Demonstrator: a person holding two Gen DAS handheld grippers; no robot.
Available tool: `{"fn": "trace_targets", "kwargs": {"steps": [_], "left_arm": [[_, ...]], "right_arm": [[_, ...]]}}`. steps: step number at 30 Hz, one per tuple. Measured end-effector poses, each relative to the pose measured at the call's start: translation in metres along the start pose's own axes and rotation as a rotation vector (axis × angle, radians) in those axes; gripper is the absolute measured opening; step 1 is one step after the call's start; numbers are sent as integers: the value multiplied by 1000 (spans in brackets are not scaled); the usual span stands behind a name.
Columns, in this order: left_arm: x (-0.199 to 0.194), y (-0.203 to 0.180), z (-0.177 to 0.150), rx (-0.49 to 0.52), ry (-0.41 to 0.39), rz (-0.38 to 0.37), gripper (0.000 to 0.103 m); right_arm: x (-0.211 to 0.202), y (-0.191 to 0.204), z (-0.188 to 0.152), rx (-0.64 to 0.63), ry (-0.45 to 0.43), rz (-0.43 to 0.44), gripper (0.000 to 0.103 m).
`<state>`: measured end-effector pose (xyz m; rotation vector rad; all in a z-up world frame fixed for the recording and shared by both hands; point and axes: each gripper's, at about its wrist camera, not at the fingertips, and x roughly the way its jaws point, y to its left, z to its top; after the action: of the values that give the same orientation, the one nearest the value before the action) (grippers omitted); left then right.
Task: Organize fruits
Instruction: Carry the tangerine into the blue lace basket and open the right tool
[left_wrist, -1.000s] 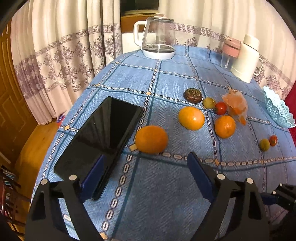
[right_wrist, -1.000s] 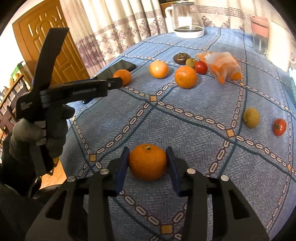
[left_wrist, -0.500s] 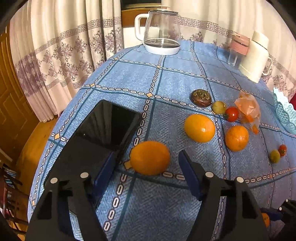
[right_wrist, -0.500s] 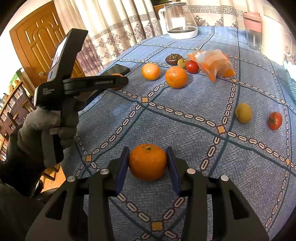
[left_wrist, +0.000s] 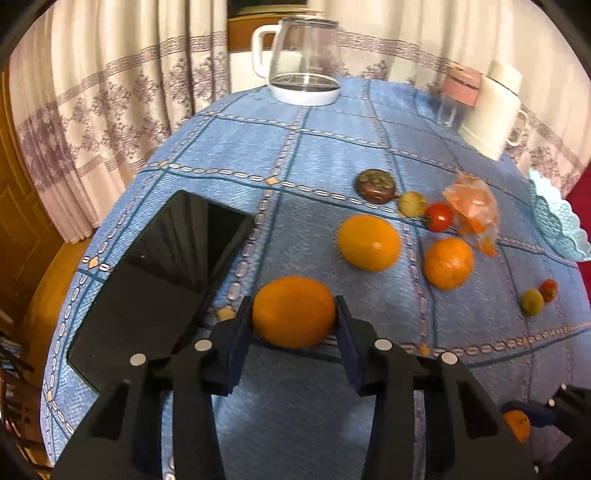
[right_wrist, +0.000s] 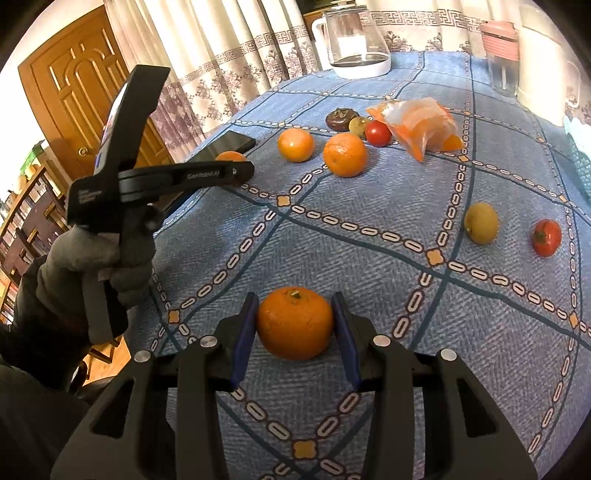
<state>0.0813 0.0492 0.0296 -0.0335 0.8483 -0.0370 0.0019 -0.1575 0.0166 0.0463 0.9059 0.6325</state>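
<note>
The left gripper has its blue-padded fingers closed against a smooth round orange (resting on the blue-clothed surface); the right gripper likewise clamps a stemmed orange mandarin between its fingers.

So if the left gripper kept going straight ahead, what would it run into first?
The left gripper already grips an orange; beyond it, likely the next orange, though depth is unclear.

4 oranges, 2 tomatoes, 2 green fruits (1 brown).
</note>
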Motion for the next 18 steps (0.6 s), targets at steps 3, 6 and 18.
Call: {"fn": "trace_targets", "kwargs": {"steps": [3,6,18], "left_arm": [[-1,-9,-2,21,2,-19,43],[3,-16,-4,34,11,-21,43],[-8,-21,0,28,-26,-30,43]], "right_arm": [[-3,-3,0,14,-6,-6,42],[-3,-4,-2,20,-5,-6,42],[-6,-2,-6,25,-18,-4,42]]}}
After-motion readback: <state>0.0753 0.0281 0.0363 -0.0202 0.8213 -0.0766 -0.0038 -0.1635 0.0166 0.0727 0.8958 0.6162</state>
